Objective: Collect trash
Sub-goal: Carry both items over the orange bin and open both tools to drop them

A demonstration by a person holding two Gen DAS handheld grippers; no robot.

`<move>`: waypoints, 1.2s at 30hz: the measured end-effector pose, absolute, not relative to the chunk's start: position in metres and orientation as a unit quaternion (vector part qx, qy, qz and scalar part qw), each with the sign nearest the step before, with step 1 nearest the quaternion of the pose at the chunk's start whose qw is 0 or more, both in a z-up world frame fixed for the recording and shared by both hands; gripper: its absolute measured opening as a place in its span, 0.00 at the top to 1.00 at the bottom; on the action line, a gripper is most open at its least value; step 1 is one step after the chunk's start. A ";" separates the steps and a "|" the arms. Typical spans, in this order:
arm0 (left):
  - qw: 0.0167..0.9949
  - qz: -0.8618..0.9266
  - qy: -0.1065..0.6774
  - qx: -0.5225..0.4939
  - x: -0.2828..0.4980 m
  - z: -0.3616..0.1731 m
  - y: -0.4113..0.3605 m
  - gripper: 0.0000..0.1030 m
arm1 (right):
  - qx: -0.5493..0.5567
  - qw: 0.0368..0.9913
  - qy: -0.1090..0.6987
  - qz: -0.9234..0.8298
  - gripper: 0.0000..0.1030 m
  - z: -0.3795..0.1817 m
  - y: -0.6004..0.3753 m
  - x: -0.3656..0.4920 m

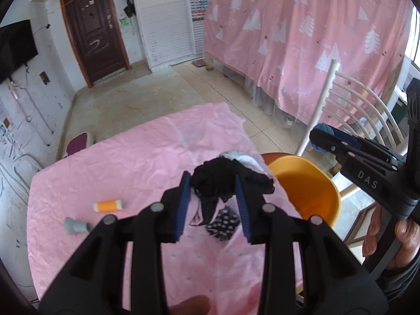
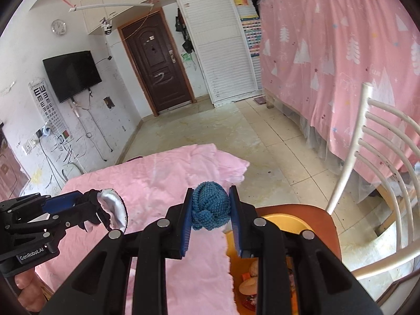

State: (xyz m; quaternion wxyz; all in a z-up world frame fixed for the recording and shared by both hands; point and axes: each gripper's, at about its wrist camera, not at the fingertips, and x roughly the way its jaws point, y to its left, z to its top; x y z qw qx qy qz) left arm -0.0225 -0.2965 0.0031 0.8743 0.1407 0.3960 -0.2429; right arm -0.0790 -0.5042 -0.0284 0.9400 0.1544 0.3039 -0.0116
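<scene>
My left gripper is shut on a black and white cloth bundle, held above the pink-covered table; the bundle also shows in the right wrist view. My right gripper is shut on a blue knitted ball, held over the table's right edge near the orange bin. The right gripper also shows in the left wrist view. On the table lie an orange and white tube, a grey stubby piece and a black spotted scrap.
The orange bin sits on a brown-seated white chair right of the table and holds several small items. A pink curtain hangs at the right. A small stool stands beyond the table's left side.
</scene>
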 end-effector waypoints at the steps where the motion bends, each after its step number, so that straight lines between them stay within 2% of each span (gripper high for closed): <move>1: 0.871 -0.250 0.398 0.144 -0.025 0.002 -0.303 0.69 | 0.157 0.939 0.304 -0.015 0.85 -0.031 -0.510 -0.083; 11: 0.838 -0.313 0.409 0.180 -0.048 -0.009 -0.366 0.68 | 0.183 0.935 0.301 -0.036 0.85 -0.046 -0.549 -0.110; 18: 0.818 -0.342 0.419 0.196 -0.059 -0.020 -0.397 0.62 | 0.193 0.933 0.300 -0.047 0.85 -0.052 -0.563 -0.119; 20: 0.817 -0.343 0.418 0.199 -0.060 -0.021 -0.399 0.60 | 0.196 0.932 0.301 -0.049 0.85 -0.054 -0.568 -0.119; 23: 0.817 -0.345 0.419 0.195 -0.059 -0.021 -0.399 0.52 | 0.197 0.931 0.304 -0.051 0.85 -0.055 -0.568 -0.118; 36: 0.834 -0.323 0.421 0.150 -0.041 -0.009 -0.351 0.52 | 0.182 0.925 0.328 -0.052 0.83 -0.057 -0.546 -0.101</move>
